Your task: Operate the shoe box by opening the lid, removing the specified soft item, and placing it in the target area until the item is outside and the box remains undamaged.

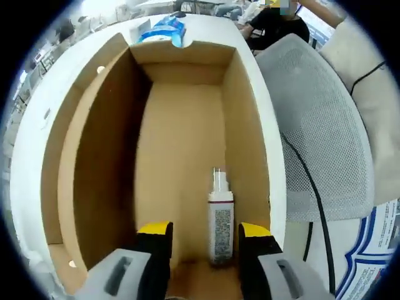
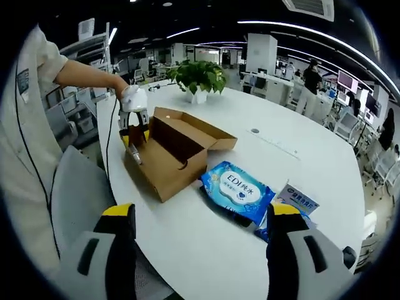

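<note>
I look down into the open brown shoe box [image 1: 181, 144] in the left gripper view. A small white spray bottle [image 1: 220, 219] lies on its floor, just ahead of my left gripper [image 1: 205, 234], which is open with the bottle nearer its right jaw. In the right gripper view the box [image 2: 164, 164] sits on the white table, its lid [image 2: 203, 134] swung back. A hand holds the left gripper [image 2: 132, 136] at the box's left end. A soft blue wipes pack [image 2: 237, 190] lies on the table right of the box. My right gripper [image 2: 201, 219] hangs open over the table's near edge.
A small blue-and-white packet [image 2: 297, 200] lies beside the wipes pack. A potted plant [image 2: 199, 78] stands at the far side of the round table [image 2: 300, 150]. A grey mesh chair [image 1: 319, 125] stands close against the table next to the box. The wipes pack [image 1: 164, 29] shows beyond the box's far end.
</note>
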Demonstrator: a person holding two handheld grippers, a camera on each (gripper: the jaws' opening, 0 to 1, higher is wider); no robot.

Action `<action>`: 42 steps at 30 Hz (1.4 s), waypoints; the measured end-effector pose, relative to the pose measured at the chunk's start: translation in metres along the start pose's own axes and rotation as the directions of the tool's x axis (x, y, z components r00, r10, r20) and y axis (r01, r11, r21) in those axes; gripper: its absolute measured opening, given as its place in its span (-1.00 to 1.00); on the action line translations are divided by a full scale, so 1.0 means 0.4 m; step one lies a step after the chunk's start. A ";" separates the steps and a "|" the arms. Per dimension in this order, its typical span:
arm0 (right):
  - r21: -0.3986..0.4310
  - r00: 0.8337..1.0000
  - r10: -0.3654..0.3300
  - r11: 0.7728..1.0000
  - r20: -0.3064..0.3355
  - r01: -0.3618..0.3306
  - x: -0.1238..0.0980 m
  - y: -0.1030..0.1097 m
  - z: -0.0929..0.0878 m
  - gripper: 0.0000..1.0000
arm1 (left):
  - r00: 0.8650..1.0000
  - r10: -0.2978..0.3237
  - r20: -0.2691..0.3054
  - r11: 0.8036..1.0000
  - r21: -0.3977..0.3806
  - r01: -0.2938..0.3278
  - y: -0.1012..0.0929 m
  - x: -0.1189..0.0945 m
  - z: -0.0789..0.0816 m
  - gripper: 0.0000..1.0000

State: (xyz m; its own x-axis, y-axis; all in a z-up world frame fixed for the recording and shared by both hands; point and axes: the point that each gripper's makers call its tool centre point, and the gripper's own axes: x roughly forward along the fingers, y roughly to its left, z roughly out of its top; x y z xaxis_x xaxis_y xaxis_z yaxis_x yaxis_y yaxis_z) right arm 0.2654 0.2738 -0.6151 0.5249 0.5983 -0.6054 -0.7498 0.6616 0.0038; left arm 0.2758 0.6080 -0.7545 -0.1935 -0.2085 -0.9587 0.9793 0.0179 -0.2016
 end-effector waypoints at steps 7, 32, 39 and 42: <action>0.007 1.000 -0.013 1.000 -0.021 0.013 0.004 -0.008 -0.015 0.64 | 1.000 0.009 0.022 1.000 0.013 -0.010 0.003 0.032 0.002 -0.18; 0.003 1.000 -0.005 1.000 -0.004 0.005 0.008 -0.002 0.004 0.63 | 0.989 0.143 0.048 0.984 0.100 -0.147 0.031 0.072 0.005 -0.60; 0.003 1.000 0.007 1.000 0.010 -0.007 0.005 0.008 0.014 0.60 | 0.986 0.154 0.067 0.980 0.118 -0.161 0.033 0.061 0.014 -0.62; -0.001 1.000 0.014 1.000 0.015 -0.014 0.007 0.012 0.018 0.59 | 0.984 0.168 0.067 0.978 0.115 -0.174 0.034 0.051 0.019 -0.62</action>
State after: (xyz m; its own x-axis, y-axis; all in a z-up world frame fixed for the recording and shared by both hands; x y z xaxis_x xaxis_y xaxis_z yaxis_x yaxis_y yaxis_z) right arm 0.2662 0.2819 -0.6109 0.5205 0.6139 -0.5935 -0.7573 0.6530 0.0113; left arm 0.2855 0.5963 -0.7754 -0.0223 -0.2672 -0.9634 0.9983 -0.0584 -0.0069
